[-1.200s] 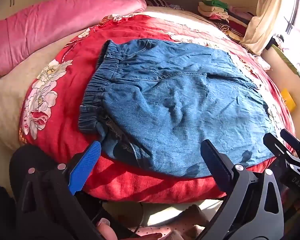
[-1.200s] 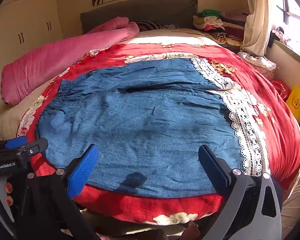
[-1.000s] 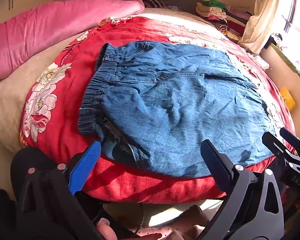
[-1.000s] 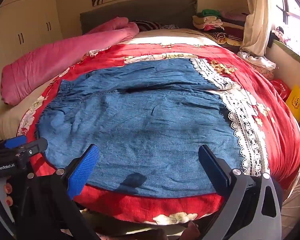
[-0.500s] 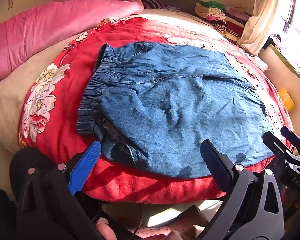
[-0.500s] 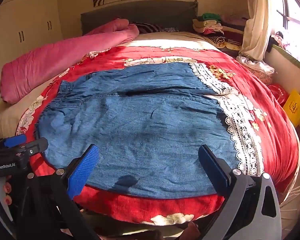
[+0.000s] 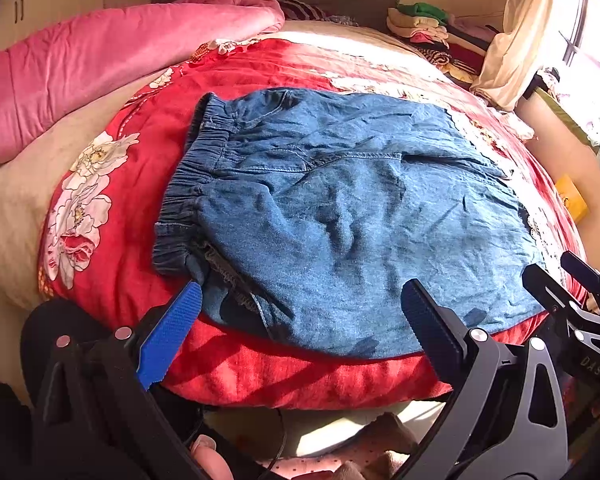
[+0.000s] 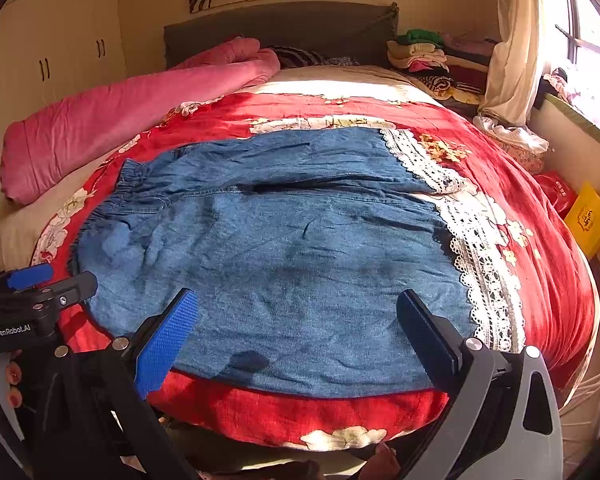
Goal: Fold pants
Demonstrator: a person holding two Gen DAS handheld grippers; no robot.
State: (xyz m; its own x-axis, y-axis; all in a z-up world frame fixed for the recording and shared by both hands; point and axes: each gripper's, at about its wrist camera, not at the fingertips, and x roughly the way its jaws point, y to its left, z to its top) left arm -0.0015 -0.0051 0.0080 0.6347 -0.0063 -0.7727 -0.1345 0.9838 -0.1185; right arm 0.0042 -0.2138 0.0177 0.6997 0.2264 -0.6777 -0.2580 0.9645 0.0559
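Observation:
Blue denim pants [image 7: 340, 216] lie spread flat on a red floral bedspread [image 7: 284, 372], elastic waistband at the left, white lace-trimmed leg hems [image 8: 476, 264] at the right. The pants also fill the right wrist view [image 8: 292, 256]. My left gripper [image 7: 300, 320] is open and empty, hovering over the near edge by the waistband end. My right gripper [image 8: 296, 328] is open and empty, hovering over the near edge toward the hems. Each gripper shows at the edge of the other's view.
A rolled pink quilt [image 8: 132, 112] lies along the bed's left side. Folded clothes [image 8: 424, 54] are stacked at the far right by a cream curtain [image 8: 512, 40]. A yellow box [image 8: 588, 220] sits on the floor at the right. A grey headboard [image 8: 284, 28] stands behind.
Both grippers have drifted slightly, staying open above the near edge. The pants have not moved.

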